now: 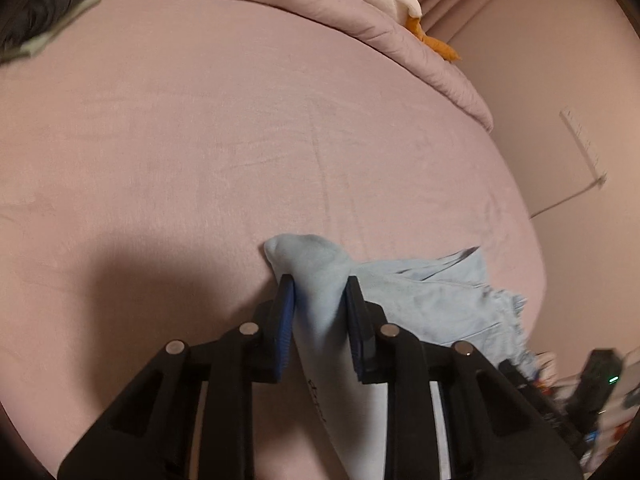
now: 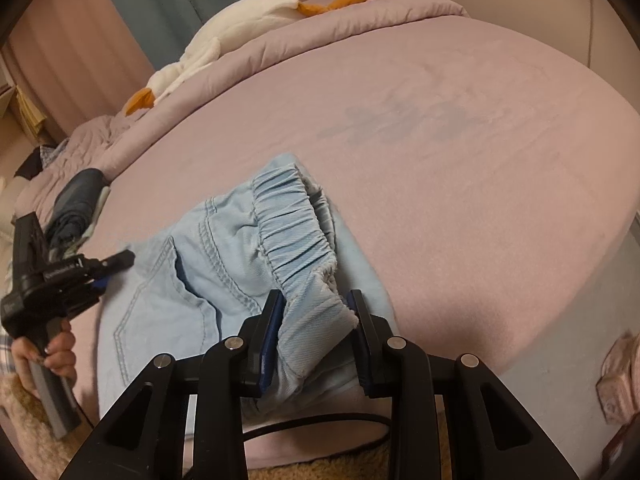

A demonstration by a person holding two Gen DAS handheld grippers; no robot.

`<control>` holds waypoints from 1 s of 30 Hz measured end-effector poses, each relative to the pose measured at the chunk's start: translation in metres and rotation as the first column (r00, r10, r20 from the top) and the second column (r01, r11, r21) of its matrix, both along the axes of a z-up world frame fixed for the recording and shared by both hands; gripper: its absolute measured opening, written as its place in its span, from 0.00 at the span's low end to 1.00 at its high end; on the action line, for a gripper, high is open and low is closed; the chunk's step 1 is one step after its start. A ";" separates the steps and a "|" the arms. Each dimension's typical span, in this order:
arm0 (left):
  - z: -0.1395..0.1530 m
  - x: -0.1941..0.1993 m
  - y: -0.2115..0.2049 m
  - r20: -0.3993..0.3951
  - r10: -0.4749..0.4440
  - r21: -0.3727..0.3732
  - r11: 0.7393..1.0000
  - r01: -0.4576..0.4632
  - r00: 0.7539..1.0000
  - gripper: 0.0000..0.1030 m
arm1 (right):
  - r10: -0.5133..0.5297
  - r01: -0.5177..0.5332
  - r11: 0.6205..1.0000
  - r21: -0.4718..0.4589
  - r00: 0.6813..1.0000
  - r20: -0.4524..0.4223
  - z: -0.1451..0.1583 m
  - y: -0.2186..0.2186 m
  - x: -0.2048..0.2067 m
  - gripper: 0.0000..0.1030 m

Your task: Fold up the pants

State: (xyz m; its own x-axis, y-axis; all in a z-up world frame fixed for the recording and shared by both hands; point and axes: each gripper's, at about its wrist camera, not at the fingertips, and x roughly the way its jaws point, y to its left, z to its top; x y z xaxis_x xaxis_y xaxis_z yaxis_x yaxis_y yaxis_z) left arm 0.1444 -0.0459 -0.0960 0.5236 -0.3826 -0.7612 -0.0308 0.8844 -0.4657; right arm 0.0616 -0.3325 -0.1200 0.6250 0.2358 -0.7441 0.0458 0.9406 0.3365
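Light blue denim pants (image 2: 180, 264) lie crumpled near the front edge of a pink bed sheet (image 2: 440, 140). Their gathered elastic waistband (image 2: 296, 224) rises into my right gripper (image 2: 316, 294), which is shut on the waistband's end. My left gripper (image 1: 318, 280) is shut on a bunched fold of the same pants (image 1: 440, 300), and the cloth sticks out past its blue pads (image 1: 286, 308). In the right wrist view, the left gripper (image 2: 116, 264) sits at the pants' left edge, held by a person's hand (image 2: 56, 356).
A rolled pink comforter (image 1: 360, 12) borders the far side of the bed, with a white plush goose (image 2: 240, 20) on it. A dark garment (image 2: 76, 200) lies at the far left corner. A black cable (image 2: 320, 420) runs below the bed's front edge.
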 end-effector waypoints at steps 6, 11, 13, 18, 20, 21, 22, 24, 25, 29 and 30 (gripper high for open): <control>-0.015 -0.001 0.007 -0.031 0.027 -0.026 0.999 -0.028 0.999 0.28 | 0.005 -0.005 1.000 0.004 1.000 -0.004 -0.002 -0.001 0.002 0.29; -0.013 -0.005 0.003 -0.012 0.027 0.008 1.000 -0.027 1.000 0.30 | 0.005 -0.005 1.000 -0.002 1.000 -0.008 -0.002 -0.002 0.002 0.29; -0.007 -0.012 0.002 -0.001 0.032 0.037 0.999 -0.031 1.000 0.33 | 0.003 -0.003 1.000 -0.006 1.000 -0.013 -0.001 -0.001 0.002 0.29; 0.004 -0.038 0.002 0.015 0.004 0.057 0.998 -0.004 1.000 0.54 | 0.018 -0.018 1.000 0.002 1.000 -0.020 0.002 -0.004 0.004 0.29; 0.008 -0.048 0.001 0.025 -0.012 0.042 0.999 0.011 1.000 0.64 | 0.023 -0.023 1.000 -0.005 0.999 -0.023 0.002 -0.004 0.005 0.30; 0.010 -0.055 0.000 0.032 -0.025 0.029 0.999 0.024 0.999 0.72 | 0.024 -0.024 1.000 -0.011 0.999 -0.023 0.003 -0.003 0.005 0.30; 0.010 -0.060 0.000 0.034 -0.030 0.018 0.999 0.029 0.999 0.77 | 0.028 -0.028 0.999 -0.018 0.999 -0.024 0.004 -0.003 0.006 0.31; 0.011 -0.071 0.000 0.033 -0.039 -0.008 0.999 0.039 0.999 0.80 | 0.030 -0.031 0.999 -0.026 0.999 -0.021 0.006 -0.002 0.005 0.37; 0.010 -0.076 0.000 0.026 -0.039 -0.031 0.999 0.040 0.999 0.82 | 0.023 -0.023 0.999 -0.033 1.000 -0.015 0.009 -0.003 0.004 0.46; 0.004 -0.090 -0.002 -0.006 -0.047 -0.074 0.996 0.047 0.999 0.82 | 0.023 -0.023 0.999 -0.039 1.000 0.018 0.019 -0.009 0.001 0.73; 0.002 -0.093 -0.005 -0.015 -0.053 -0.076 0.996 0.052 0.998 0.82 | 0.032 -0.032 0.999 -0.017 0.999 0.031 0.022 -0.013 0.001 0.74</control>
